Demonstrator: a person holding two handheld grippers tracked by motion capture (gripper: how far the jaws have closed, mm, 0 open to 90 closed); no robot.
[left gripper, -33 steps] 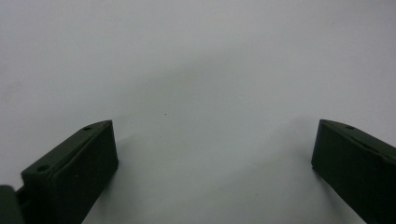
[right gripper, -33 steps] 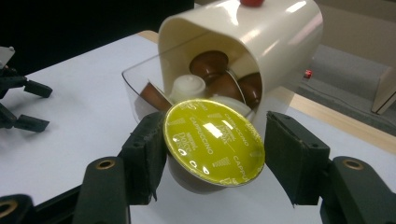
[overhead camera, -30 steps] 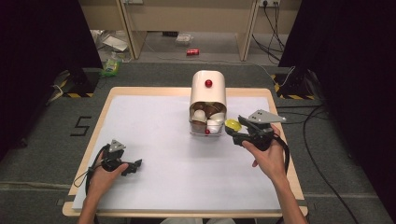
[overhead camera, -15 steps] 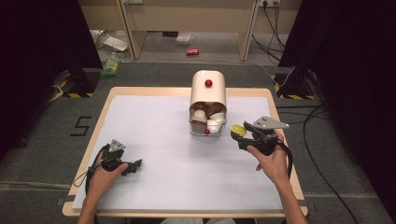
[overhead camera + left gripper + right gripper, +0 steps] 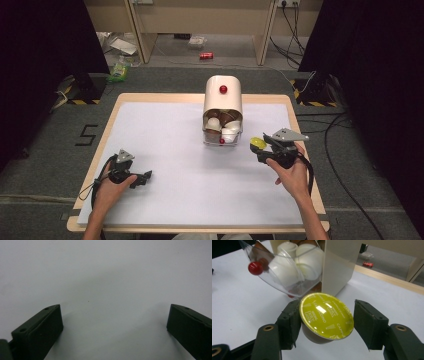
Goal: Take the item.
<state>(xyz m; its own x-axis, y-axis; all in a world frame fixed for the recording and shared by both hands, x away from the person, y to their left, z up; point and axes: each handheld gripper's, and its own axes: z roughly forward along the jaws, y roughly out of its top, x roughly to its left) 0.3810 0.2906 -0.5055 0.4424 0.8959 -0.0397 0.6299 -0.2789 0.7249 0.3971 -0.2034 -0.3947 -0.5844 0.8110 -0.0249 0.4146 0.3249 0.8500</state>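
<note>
A coffee capsule (image 5: 257, 144) with a yellow-green foil lid (image 5: 325, 315) sits between the jaws of my right gripper (image 5: 259, 150), which is shut on it just above the white mat, to the right of the dispenser's front. In the right gripper view the gripper (image 5: 327, 323) holds the capsule with its lid tilted up. The cream dispenser (image 5: 223, 100) has a red knob, and its clear drawer (image 5: 274, 267) holds brown and white capsules. My left gripper (image 5: 145, 176) rests at the near left, open, its jaws (image 5: 113, 315) wide apart over bare mat.
A white mat (image 5: 170, 145) covers the wooden table, whose rim (image 5: 200, 96) shows all round. A red can (image 5: 205, 55) and litter lie on the floor behind. Cables (image 5: 340, 150) run along the right side of the table.
My right gripper has come down and toward the near right, away from the dispenser's drawer, with the capsule still in it. The left hand has stayed put.
</note>
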